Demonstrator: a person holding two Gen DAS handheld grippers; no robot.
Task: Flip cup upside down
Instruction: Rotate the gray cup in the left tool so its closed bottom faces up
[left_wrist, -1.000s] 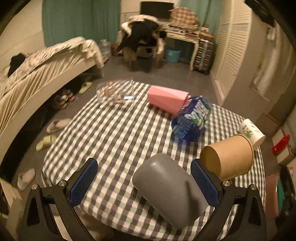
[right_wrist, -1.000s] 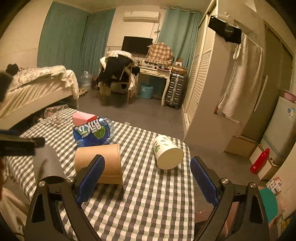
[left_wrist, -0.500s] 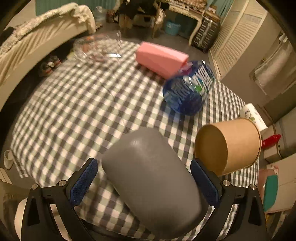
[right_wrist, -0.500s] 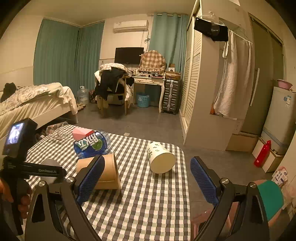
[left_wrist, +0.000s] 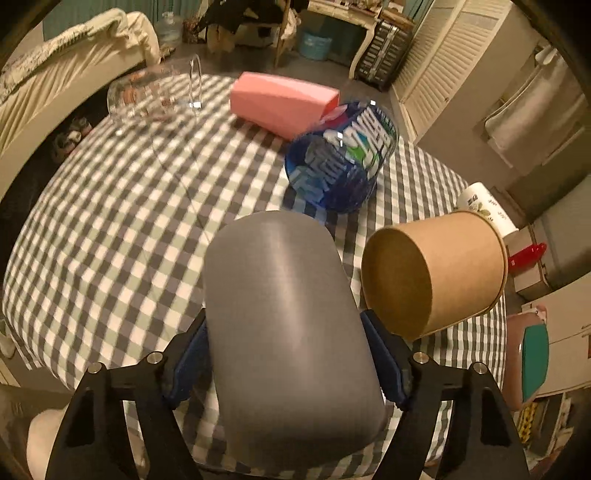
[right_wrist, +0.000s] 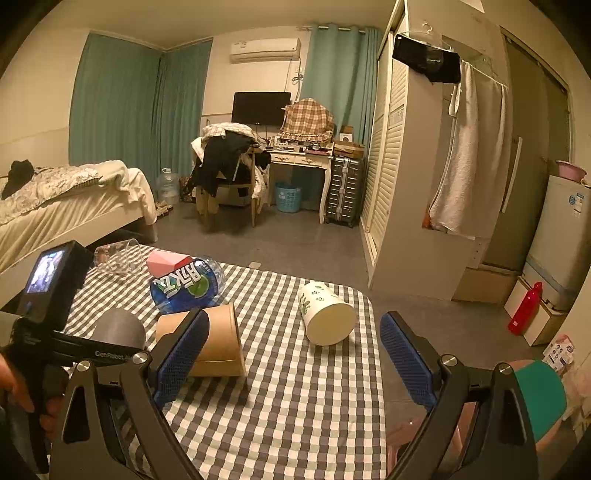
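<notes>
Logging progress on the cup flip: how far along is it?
Done: the left gripper has its jaws closed on the grey cup, which lies on its side. In hand: the grasp only, no turn visible. Left: flip it rim-down onto the checked table. The right gripper is open and empty.

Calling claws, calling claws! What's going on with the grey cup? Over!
Left claw shut on grey cup, cup lying on its side. Right claw open, empty, above the checkered table. Brown paper cup close beside, on its side. Over.
</notes>
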